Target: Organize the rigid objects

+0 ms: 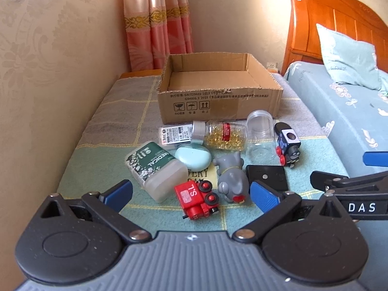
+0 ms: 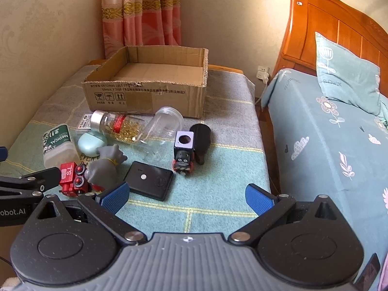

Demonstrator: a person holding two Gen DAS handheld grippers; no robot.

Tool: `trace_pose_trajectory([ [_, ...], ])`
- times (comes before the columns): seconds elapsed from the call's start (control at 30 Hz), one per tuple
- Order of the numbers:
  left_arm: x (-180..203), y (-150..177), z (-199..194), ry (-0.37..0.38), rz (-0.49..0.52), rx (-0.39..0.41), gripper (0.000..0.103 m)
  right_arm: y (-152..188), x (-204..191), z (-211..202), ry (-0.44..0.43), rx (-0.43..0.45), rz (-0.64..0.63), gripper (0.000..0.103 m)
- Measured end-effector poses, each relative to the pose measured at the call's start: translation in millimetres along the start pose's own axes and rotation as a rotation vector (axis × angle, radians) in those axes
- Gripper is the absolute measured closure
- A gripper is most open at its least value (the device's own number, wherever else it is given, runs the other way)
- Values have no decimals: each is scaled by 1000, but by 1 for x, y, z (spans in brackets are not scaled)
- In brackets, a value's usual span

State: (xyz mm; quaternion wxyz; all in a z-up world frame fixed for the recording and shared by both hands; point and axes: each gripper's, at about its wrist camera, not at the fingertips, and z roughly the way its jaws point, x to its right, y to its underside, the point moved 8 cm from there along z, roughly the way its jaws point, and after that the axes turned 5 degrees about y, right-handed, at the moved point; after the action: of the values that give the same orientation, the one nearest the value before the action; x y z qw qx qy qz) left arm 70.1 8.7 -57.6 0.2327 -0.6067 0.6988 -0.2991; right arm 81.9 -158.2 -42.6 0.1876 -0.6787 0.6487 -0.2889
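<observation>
An empty cardboard box (image 1: 218, 101) (image 2: 145, 97) stands at the back of the blanket-covered table. In front of it lie a red toy train (image 1: 197, 200) (image 2: 72, 179), a grey elephant figure (image 1: 232, 179) (image 2: 104, 167), a green-labelled medical bottle (image 1: 155, 167) (image 2: 57, 145), a mint case (image 1: 192, 157) (image 2: 91, 143), a capsule bottle (image 1: 222, 134) (image 2: 118, 126), a clear jar (image 1: 260, 133) (image 2: 162, 126), a black toy train (image 1: 287, 144) (image 2: 184, 152) and a flat black case (image 1: 266, 175) (image 2: 150, 179). My left gripper (image 1: 191, 195) is open just short of the red train. My right gripper (image 2: 186, 197) is open over bare blanket.
The wall runs along the table's left side, with a pink curtain (image 1: 157, 24) behind the box. A bed (image 2: 327, 133) with a wooden headboard and pillow borders the right. A small card (image 1: 174, 133) lies by the capsule bottle. A black cylinder (image 2: 201, 138) stands behind the black train.
</observation>
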Motion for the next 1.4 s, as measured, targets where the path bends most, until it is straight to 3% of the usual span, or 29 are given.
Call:
trace_pose_trajectory([
  [0.2,-13,-3,5,39,31,21,1,-2,-2,7,-49,37,-77,0],
  [0.37,-26,3,13,62,67,29,1,6,2,25,-48,-2,-116,0],
  [0.93,-62,56,86,97,60,-189,0,23,-12,79,-101,-149,-155,0],
  [1.23,-68,50,95,135,84,-199,0,12,-13,95,-103,-149,-127,0],
  [1.4,-71,54,90,158,112,-132,0,7,-7,101,-96,-150,-105,0],
])
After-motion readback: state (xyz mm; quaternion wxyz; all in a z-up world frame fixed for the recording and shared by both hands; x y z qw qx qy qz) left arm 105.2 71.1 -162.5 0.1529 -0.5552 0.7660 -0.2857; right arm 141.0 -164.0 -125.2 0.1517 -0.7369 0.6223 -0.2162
